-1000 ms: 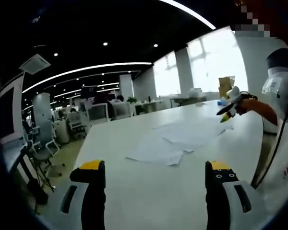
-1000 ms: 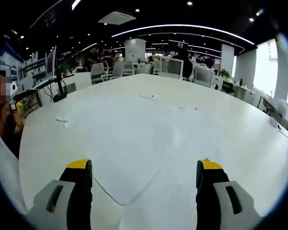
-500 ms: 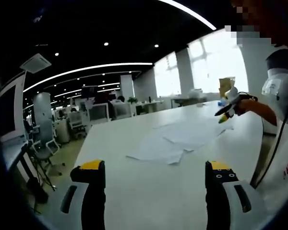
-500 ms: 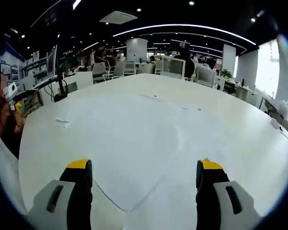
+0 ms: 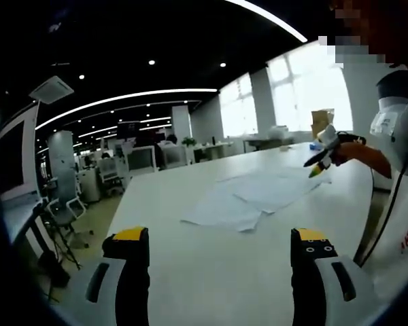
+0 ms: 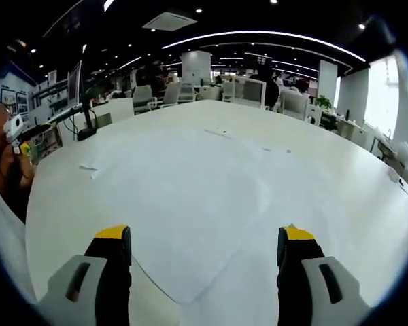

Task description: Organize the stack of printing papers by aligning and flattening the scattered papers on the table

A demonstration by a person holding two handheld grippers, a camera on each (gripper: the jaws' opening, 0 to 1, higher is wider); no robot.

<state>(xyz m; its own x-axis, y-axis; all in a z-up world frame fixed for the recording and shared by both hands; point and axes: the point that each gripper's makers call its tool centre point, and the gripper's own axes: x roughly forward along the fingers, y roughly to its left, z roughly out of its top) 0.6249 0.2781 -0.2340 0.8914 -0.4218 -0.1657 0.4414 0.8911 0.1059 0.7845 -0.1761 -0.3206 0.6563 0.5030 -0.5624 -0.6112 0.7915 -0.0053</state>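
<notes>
My left gripper (image 5: 216,272) hovers over the white table (image 5: 211,272) with its yellow-tipped jaws spread wide and nothing between them; the scattered papers (image 5: 248,200) lie overlapping at about 12 to 1 o'clock ahead, well apart from my tips. My right gripper (image 6: 204,272), seen in the left gripper view at 2 o'clock, is likewise wide open and empty in its own view. There the papers spread flat from just ahead of the jaws toward 12 o'clock, one corner pointing back between them.
</notes>
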